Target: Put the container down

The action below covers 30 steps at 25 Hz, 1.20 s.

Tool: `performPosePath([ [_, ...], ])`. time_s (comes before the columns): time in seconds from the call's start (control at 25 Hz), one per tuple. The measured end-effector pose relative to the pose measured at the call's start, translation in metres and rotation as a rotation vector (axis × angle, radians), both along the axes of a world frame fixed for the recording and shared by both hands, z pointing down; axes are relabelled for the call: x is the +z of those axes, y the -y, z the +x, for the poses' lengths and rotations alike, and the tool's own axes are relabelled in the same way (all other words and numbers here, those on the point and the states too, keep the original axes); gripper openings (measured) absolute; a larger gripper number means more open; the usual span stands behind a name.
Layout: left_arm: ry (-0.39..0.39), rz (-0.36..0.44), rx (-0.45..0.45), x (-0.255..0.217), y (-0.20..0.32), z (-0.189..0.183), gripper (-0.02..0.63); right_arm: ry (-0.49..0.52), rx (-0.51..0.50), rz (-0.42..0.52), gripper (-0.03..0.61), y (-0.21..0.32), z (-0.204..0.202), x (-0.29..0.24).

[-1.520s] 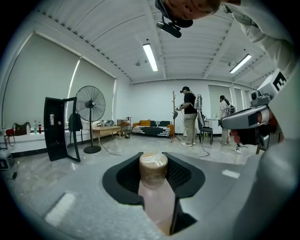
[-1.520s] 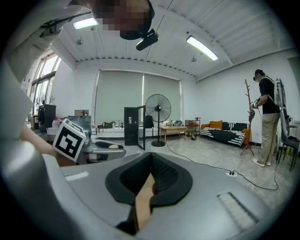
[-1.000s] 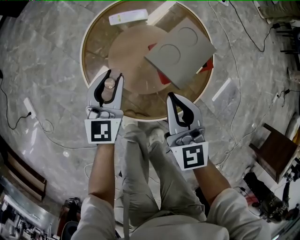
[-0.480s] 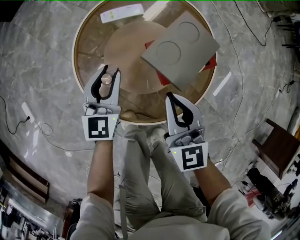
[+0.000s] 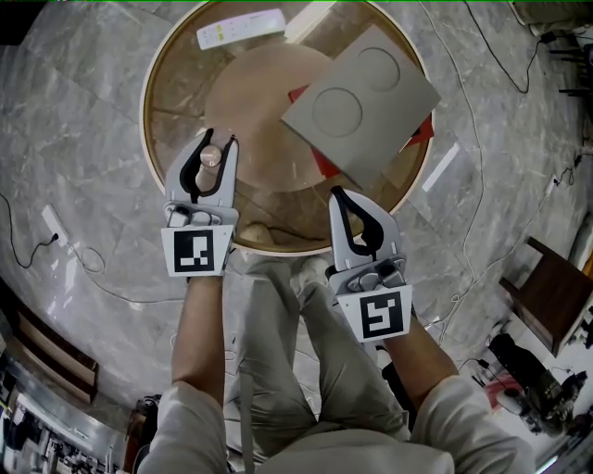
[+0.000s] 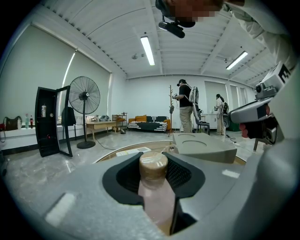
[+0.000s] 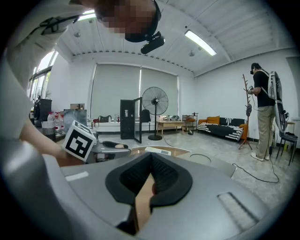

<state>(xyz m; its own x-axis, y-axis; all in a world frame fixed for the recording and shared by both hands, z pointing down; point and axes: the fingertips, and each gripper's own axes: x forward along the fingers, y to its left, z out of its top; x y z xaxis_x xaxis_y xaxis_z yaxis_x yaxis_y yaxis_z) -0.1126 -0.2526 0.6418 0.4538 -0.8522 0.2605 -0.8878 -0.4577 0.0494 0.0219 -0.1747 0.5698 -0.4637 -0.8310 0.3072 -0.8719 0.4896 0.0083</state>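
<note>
A small pale container with a tan cap stands upright between the jaws of my left gripper, over the left part of the round glass-topped table. The left gripper is shut on the container. In the left gripper view the container fills the gap between the dark pads. Whether its base touches the table is hidden. My right gripper hangs at the table's near edge, shut with nothing in it; in the right gripper view its jaws meet at the tips.
A flat grey box lies on the right half of the table over a red item. A white remote-like bar lies at the far edge. Cables trail on the marble floor. The person's legs are below the near rim.
The left gripper with the container has moved a little farther in over the table. The right gripper has barely moved.
</note>
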Motion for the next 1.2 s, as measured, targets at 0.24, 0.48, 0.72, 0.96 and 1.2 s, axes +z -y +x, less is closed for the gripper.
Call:
performPosePath([
  [0.24,-0.006,0.013,0.004,0.008,0.001,0.000,0.127,-0.004,-0.004,0.003,0.000,0.002,0.000,0.006],
  [0.48,-0.012,0.014,0.005,0.019,0.002,-0.002,0.127,-0.008,-0.013,0.002,0.000,0.004,-0.005,0.014],
  [0.72,-0.017,0.032,0.011,0.022,0.002,-0.001,0.129,-0.011,-0.022,-0.003,0.000,0.004,-0.007,0.023],
  [0.96,-0.024,0.044,0.009,0.023,0.000,-0.002,0.132,-0.006,-0.028,-0.005,0.000,0.002,-0.011,0.025],
  [1.2,-0.023,0.041,0.026,0.023,0.002,-0.002,0.140,-0.006,-0.034,-0.004,0.001,0.004,-0.012,0.022],
])
